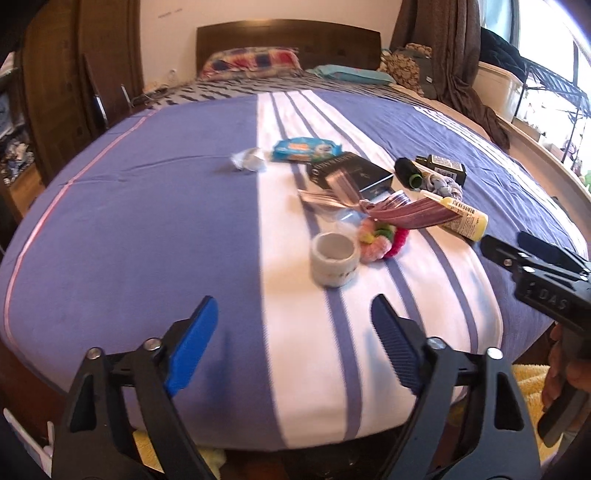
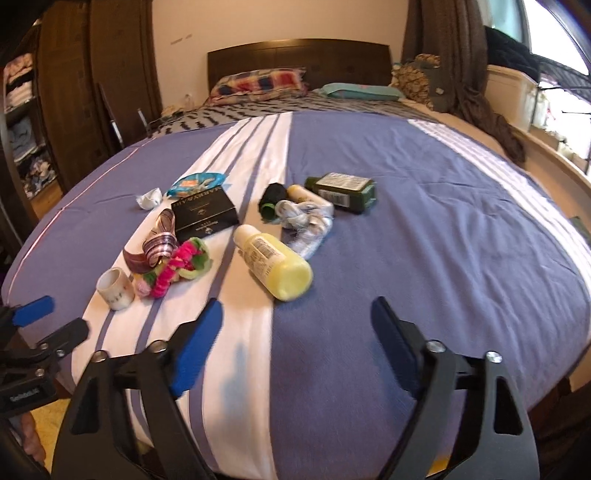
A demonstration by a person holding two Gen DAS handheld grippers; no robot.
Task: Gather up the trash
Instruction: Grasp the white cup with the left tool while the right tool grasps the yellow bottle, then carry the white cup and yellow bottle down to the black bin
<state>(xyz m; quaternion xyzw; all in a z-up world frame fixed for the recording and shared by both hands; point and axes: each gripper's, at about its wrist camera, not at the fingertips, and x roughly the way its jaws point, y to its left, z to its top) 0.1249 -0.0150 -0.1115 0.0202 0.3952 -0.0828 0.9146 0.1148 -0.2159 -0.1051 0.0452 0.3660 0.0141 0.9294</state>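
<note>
Clutter lies on a blue and white striped bedspread (image 1: 147, 221). A crumpled white wad (image 1: 248, 159) (image 2: 149, 198) sits beside a blue wipes packet (image 1: 306, 147) (image 2: 201, 183). A tape roll (image 1: 334, 264) (image 2: 115, 288), ribbon (image 1: 384, 210) (image 2: 159, 245), fuzzy scrunchies (image 1: 380, 240) (image 2: 177, 271), a black box (image 1: 351, 171) (image 2: 205, 214), a yellow bottle (image 1: 461, 218) (image 2: 277, 264) and a green bottle (image 2: 341, 192) lie near the middle. My left gripper (image 1: 295, 325) is open and empty, short of the tape roll. My right gripper (image 2: 295, 325) is open and empty, short of the yellow bottle.
Pillows (image 1: 251, 62) and a dark headboard (image 1: 288, 33) stand at the far end. A wardrobe (image 1: 74, 74) is at the left, a curtain (image 1: 454, 55) and window shelf (image 1: 517, 88) at the right. A yellow towel (image 1: 532, 384) lies below the bed's near edge.
</note>
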